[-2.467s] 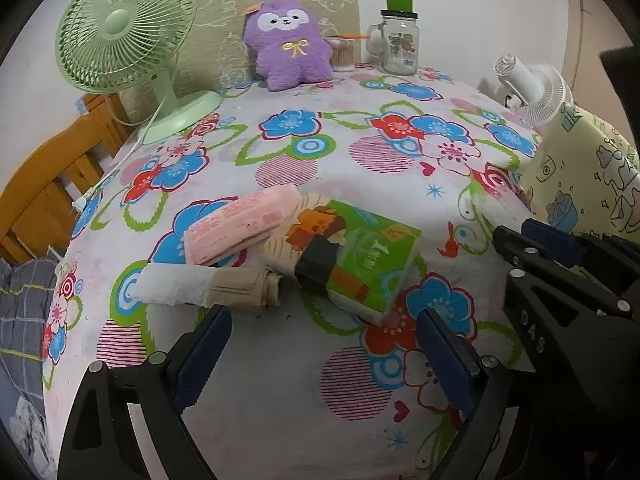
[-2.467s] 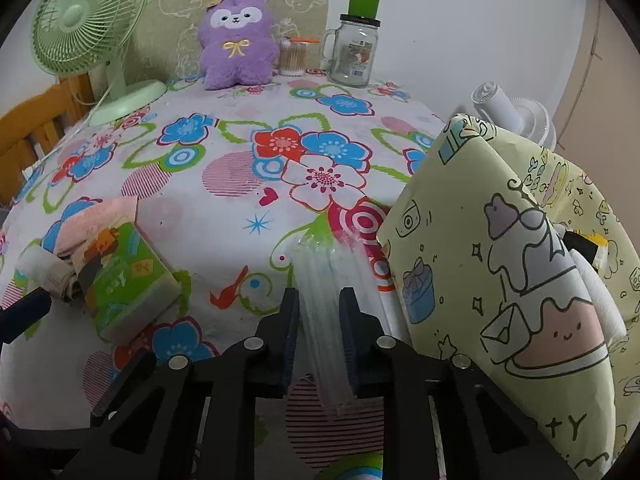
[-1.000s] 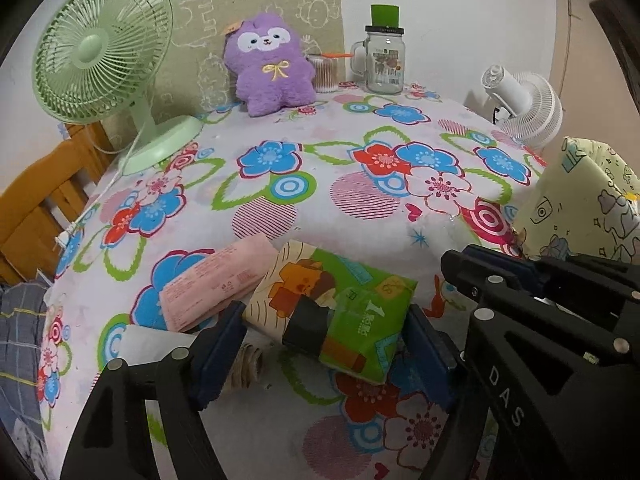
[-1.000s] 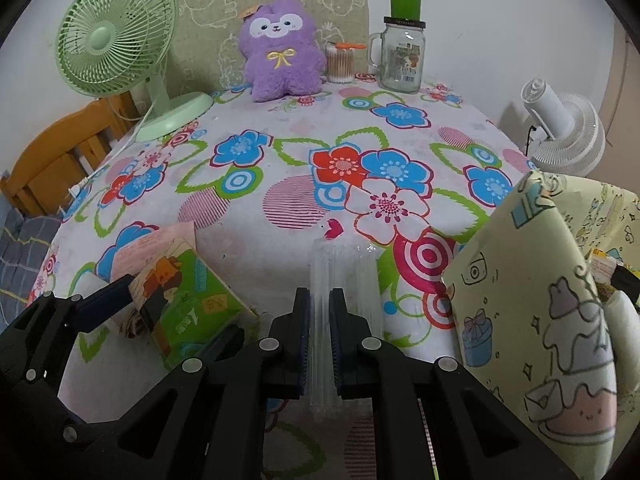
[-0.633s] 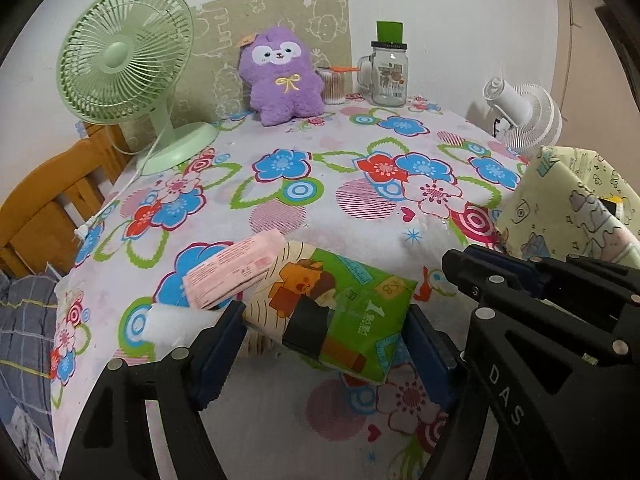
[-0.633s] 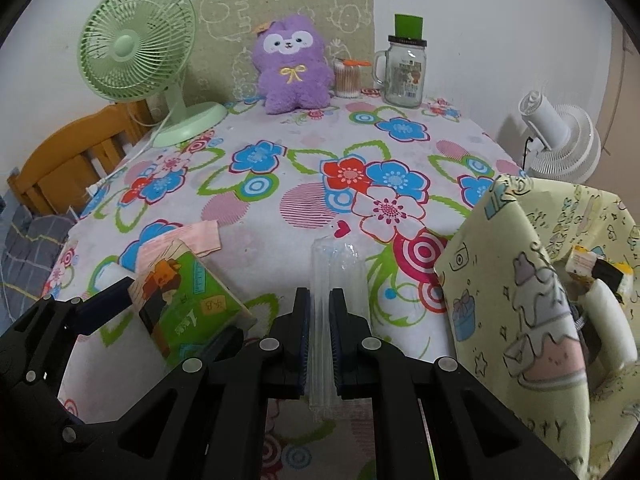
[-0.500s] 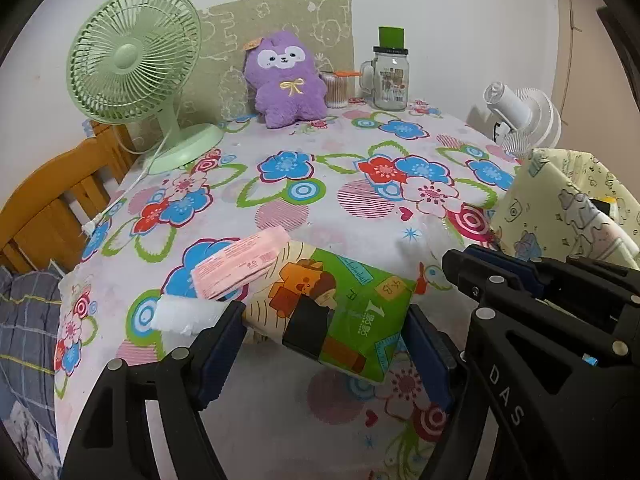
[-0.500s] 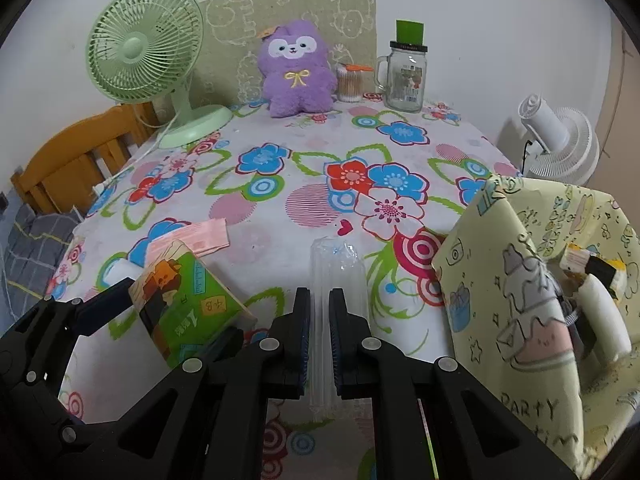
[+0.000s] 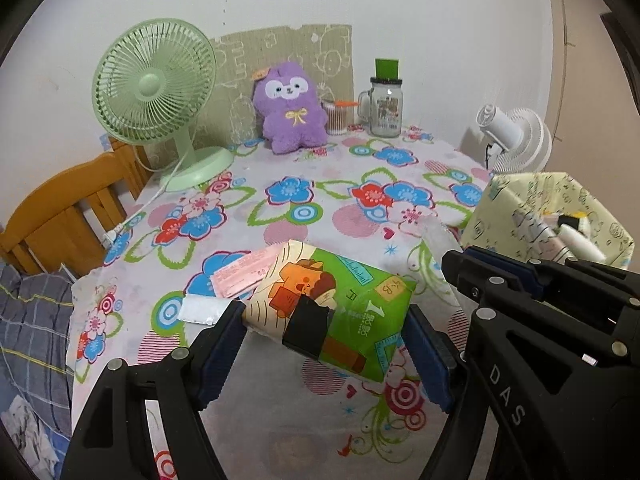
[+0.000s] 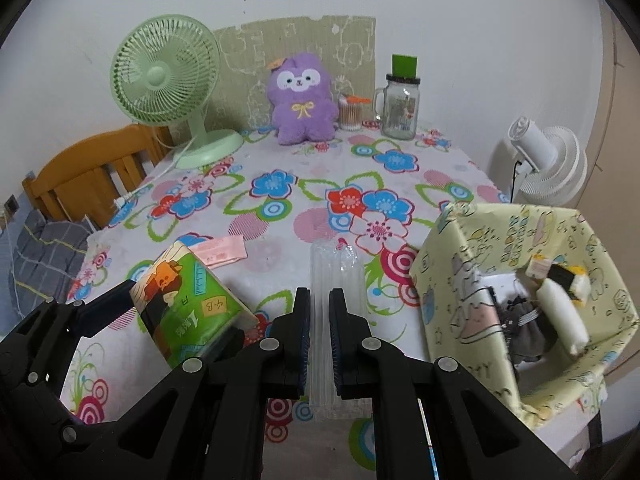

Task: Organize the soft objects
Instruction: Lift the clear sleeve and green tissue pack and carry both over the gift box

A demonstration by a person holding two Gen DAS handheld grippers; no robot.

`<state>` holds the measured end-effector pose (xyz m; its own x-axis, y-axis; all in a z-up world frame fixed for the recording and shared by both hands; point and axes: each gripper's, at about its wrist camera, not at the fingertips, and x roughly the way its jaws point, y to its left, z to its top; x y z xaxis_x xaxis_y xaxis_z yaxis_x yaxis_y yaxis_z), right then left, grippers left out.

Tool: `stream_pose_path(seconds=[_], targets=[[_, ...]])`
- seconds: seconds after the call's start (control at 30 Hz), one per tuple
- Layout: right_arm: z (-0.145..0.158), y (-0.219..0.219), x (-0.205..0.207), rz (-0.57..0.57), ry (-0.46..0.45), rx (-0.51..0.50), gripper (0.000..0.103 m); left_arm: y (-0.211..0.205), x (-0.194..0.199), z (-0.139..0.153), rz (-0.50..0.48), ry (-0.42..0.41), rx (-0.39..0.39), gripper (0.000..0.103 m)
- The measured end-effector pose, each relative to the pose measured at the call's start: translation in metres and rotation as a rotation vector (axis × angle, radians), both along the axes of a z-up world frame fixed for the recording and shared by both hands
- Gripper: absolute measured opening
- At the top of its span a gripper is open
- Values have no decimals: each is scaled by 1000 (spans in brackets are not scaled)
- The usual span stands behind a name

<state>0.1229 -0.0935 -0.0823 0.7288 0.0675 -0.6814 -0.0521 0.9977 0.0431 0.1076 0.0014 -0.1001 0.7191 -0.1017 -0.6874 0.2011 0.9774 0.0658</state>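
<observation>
A: What does the left gripper (image 9: 326,332) have hold of?

B: A green tissue pack (image 9: 330,314). The jaws stand fairly wide and the blue pads press on its two short ends, so its long axis runs straight across from pad to pad, about 9 to 3 o'clock in the left wrist view, the right end a touch lower. The printed face tips up toward the camera, and a black band crosses the pack near its middle. It hangs clear of the floral tablecloth (image 9: 304,184).

A: And the right gripper (image 10: 319,338)?

B: Closed almost fully on a clear air-cushion sleeve (image 10: 334,280). Its long axis points away from the camera toward 12 o'clock, and it sticks out past the fingertips at both ends.

A: Where do the two sit relative to each other?

B: In the right wrist view the tissue pack is at 9 o'clock of the sleeve, near but apart.

A: What lies under them?

B: A pink packet (image 9: 244,274) and a white roll (image 9: 198,309) rest on the cloth at about 10 o'clock of the pack, the packet's long axis slanting from 8 to 2 o'clock.

A: The container?

B: A yellow fabric bin (image 10: 472,280) stands at 3 o'clock of the sleeve, its mouth facing up and right, with a white roll-shaped item (image 10: 562,312) and something grey inside.
</observation>
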Motion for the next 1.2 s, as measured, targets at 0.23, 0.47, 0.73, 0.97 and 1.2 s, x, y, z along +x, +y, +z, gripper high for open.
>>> stream_pose_path(seconds=[0.23, 0.47, 0.73, 0.97, 1.2], targets=[[18, -5, -13, 1, -35, -5, 12, -3, -15, 19, -4, -37, -15, 80], [37, -13, -24, 3, -67, -5, 12, -8, -25, 35, -11, -70, -24, 80], [53, -26, -24, -6, -91, -6, 12, -19, -29, 51, -23, -97, -31, 80], [65, -43, -21, -18, -109, -4, 12, -33, -24, 64, -42, -119, -28, 80], [69, -62, -16, -37, -115, 0, 12, -49, -20, 70, -61, -129, -31, 80]])
